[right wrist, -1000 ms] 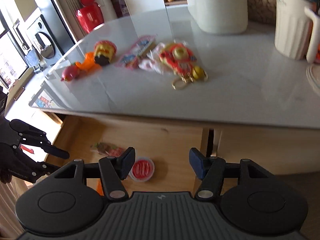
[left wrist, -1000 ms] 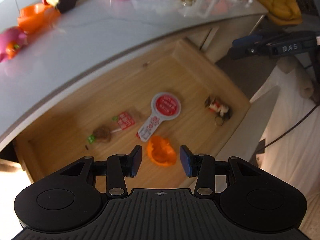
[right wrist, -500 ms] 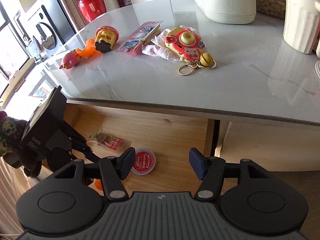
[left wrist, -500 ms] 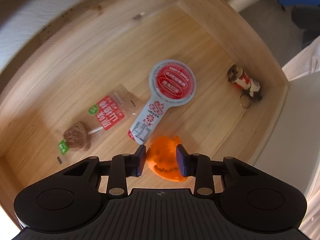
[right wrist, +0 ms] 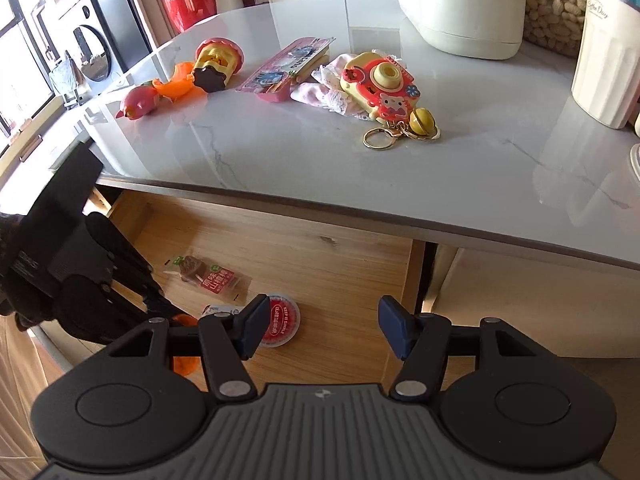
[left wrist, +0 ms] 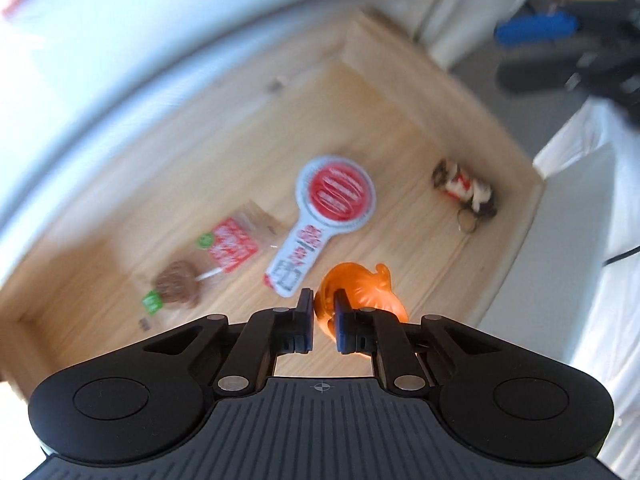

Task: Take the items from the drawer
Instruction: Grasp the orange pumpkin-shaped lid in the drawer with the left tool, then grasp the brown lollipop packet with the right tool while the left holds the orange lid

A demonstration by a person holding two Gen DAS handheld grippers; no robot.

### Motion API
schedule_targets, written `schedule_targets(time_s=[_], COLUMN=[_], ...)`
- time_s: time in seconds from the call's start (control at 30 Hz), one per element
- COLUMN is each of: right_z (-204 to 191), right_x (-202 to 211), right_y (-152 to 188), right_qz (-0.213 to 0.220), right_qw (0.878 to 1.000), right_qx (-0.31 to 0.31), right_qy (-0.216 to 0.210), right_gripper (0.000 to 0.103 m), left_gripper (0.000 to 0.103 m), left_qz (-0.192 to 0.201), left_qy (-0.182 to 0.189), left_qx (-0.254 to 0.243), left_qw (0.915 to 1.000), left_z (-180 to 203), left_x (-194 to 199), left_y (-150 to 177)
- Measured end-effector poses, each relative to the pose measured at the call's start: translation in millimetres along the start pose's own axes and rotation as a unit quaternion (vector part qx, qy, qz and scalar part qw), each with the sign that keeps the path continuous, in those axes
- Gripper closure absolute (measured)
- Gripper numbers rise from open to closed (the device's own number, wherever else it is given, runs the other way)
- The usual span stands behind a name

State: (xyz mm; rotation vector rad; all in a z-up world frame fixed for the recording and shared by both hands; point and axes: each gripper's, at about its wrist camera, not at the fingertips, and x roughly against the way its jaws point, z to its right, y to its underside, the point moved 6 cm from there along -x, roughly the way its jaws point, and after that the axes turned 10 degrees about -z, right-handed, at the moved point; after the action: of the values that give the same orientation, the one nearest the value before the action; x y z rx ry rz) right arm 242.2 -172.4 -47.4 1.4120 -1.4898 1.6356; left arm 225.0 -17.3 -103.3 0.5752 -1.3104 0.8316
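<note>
My left gripper [left wrist: 322, 308] is shut on an orange toy piece [left wrist: 360, 292], held a little above the floor of the open wooden drawer [left wrist: 240, 128]. Still lying in the drawer are a red-and-white round-headed packet [left wrist: 320, 216], a wrapped brown lollipop with a red label [left wrist: 208, 264] and a small figure keychain [left wrist: 464, 192]. My right gripper [right wrist: 322, 330] hangs open over the drawer's front right, with nothing between its fingers. In the right wrist view the left gripper body [right wrist: 80, 280] shows at the drawer's left side, and the packet [right wrist: 280, 320] and lollipop [right wrist: 208, 274] lie beyond it.
The grey marble tabletop [right wrist: 320, 168] overhangs the drawer. On it lie a pink toy [right wrist: 140, 102], an orange piece [right wrist: 180, 84], a cupcake toy [right wrist: 218, 60], a pink flat pack [right wrist: 286, 68], a yellow toy camera keychain [right wrist: 384, 84], a white pitcher [right wrist: 604, 68] and a white container [right wrist: 460, 16].
My left gripper dropped into the drawer, closed its fingers on the orange toy piece and has lifted back up with it. The right gripper has stayed open.
</note>
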Motion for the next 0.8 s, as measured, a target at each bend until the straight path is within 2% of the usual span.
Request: schedule_targets(time_s=[0.1,0.23,0.37,0.47,0.7,0.8], right_z=[-1.8,-5.0,-20.0,-43.7,-112.7,-138.9], right_x=[-2.1,-7.0,-20.3,-38.7,-90.1,-113.8], right_y=[-0.4,0.3,0.0,-2.5,-19.2,-20.1], right_qz=[0.0,-0.012,-0.05,-0.086,-0.13,-0.141], right_qw=[1.0,1.0,0.998,0.993,0.966,0.95], right_qx=[0.008,0.02,0.049,0.086,0.222,0.279], right_qy=[0.006,0.009,0.0,-0.007,0.0,0.005], right_gripper=[0.043,0.043,0.043,0.043,0.043,0.043], left_gripper=[0.091,0.091,0.091,0.091,0.091,0.091], left_qz=[0.048,0.104,0.131,0.138,0.178,0.186], left_qy=[0.017,0.03,0.047,0.053,0.054,0.066], left_qx=[0.046,0.095,0.128,0.146,0.166,0.189], left_qw=[0.9976,0.9896,0.982,0.9782,0.9685,0.962], left_z=[-16.3,-39.2,-57.9,-66.8,-74.2,-81.7], left_x=[29.4,63.4,75.2,74.6,78.3,77.7], left_y=[16.1,45.3,72.3,80.9,91.7,100.4])
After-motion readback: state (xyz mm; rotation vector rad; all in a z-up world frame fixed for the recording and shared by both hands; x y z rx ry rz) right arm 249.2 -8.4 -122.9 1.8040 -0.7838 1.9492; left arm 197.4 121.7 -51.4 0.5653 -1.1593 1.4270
